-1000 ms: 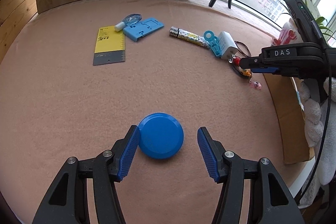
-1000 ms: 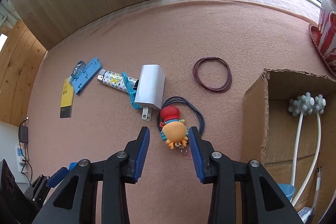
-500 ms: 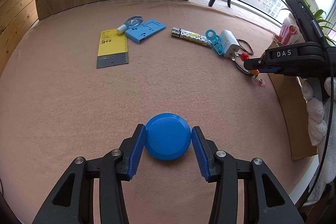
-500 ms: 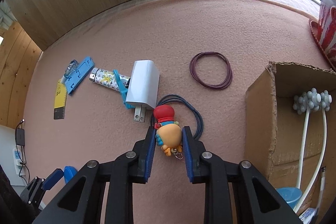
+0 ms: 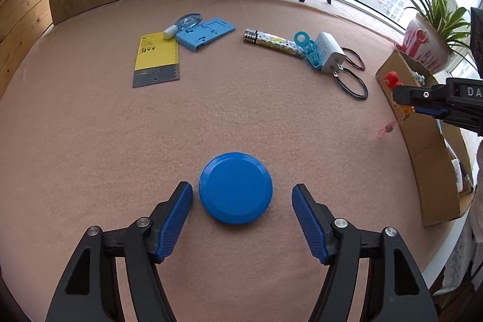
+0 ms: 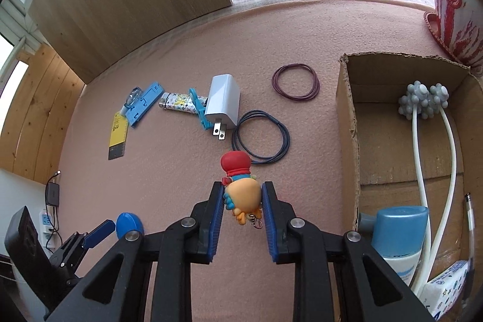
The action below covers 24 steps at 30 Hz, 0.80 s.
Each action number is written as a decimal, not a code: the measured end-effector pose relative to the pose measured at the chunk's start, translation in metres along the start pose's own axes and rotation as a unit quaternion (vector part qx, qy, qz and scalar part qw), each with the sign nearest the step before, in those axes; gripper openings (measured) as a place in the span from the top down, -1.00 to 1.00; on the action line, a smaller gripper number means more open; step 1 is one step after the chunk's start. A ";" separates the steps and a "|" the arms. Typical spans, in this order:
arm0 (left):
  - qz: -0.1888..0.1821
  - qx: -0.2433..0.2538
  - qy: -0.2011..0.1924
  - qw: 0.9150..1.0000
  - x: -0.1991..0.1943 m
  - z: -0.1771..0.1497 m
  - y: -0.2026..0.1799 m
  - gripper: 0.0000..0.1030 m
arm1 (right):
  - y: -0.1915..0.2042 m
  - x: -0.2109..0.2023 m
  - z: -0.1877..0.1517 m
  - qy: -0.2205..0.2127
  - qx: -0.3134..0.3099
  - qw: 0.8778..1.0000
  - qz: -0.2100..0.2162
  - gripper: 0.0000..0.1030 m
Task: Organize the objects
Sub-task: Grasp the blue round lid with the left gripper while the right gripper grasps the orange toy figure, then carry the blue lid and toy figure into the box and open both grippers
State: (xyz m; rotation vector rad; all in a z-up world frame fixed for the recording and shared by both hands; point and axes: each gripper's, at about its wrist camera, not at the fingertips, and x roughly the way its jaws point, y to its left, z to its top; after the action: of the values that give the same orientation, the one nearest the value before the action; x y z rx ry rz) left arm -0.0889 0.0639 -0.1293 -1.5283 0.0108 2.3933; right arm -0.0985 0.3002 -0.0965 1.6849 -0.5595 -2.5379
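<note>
A flat round blue disc [image 5: 235, 187] lies on the pink mat between the pads of my left gripper [image 5: 241, 192]. Its jaws are opening: the left pad is close to the disc's rim, the right pad stands well off. My right gripper [image 6: 242, 192] is shut on a small toy figure [image 6: 235, 162] with an orange body and red hat. The toy hangs above the mat, just left of the open cardboard box [image 6: 347, 110]. In the left wrist view the right gripper [image 5: 422, 98] holds the toy [image 5: 391, 79] by the box's [image 5: 428, 159] near wall.
On the mat lie a white charger [image 6: 223, 101], a dark cable loop [image 6: 261, 141], maroon bands [image 6: 295, 82], a patterned lighter [image 6: 176, 106], a blue holder [image 5: 208, 32] and a yellow ruler [image 5: 157, 56]. The box holds a blue-capped bottle [image 6: 398, 225]. A potted plant [image 6: 452, 5] stands behind it.
The left jaws closed against the blue disc, then spread apart again. The right jaws shut on the toy figure and carried it up and to the right, off the cable loop.
</note>
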 end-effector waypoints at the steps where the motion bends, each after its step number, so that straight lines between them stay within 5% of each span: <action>1: 0.006 0.008 -0.015 1.000 -0.002 -0.002 -0.001 -0.33 | 0.000 -0.005 -0.002 -0.004 -0.001 1.000 0.003 0.56; 4: 0.014 0.005 -0.019 1.000 -0.002 -0.002 0.000 -0.05 | 0.000 -0.020 -0.008 -0.016 -0.001 1.000 0.010 0.56; 14: -0.021 -0.011 -0.018 1.000 -0.012 0.003 -0.005 -0.05 | -0.021 -0.065 -0.033 -0.051 0.026 0.998 0.027 0.56; 24: -0.090 0.046 -0.055 0.993 -0.045 0.026 -0.078 -0.05 | -0.062 -0.123 -0.060 -0.113 0.045 0.992 -0.029 0.56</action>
State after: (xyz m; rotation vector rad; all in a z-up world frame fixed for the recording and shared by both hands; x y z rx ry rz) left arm -0.0745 0.1315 -0.0666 -1.2964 -0.0383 2.2961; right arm 0.0153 0.3703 -0.0279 1.4670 -0.6569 -2.8072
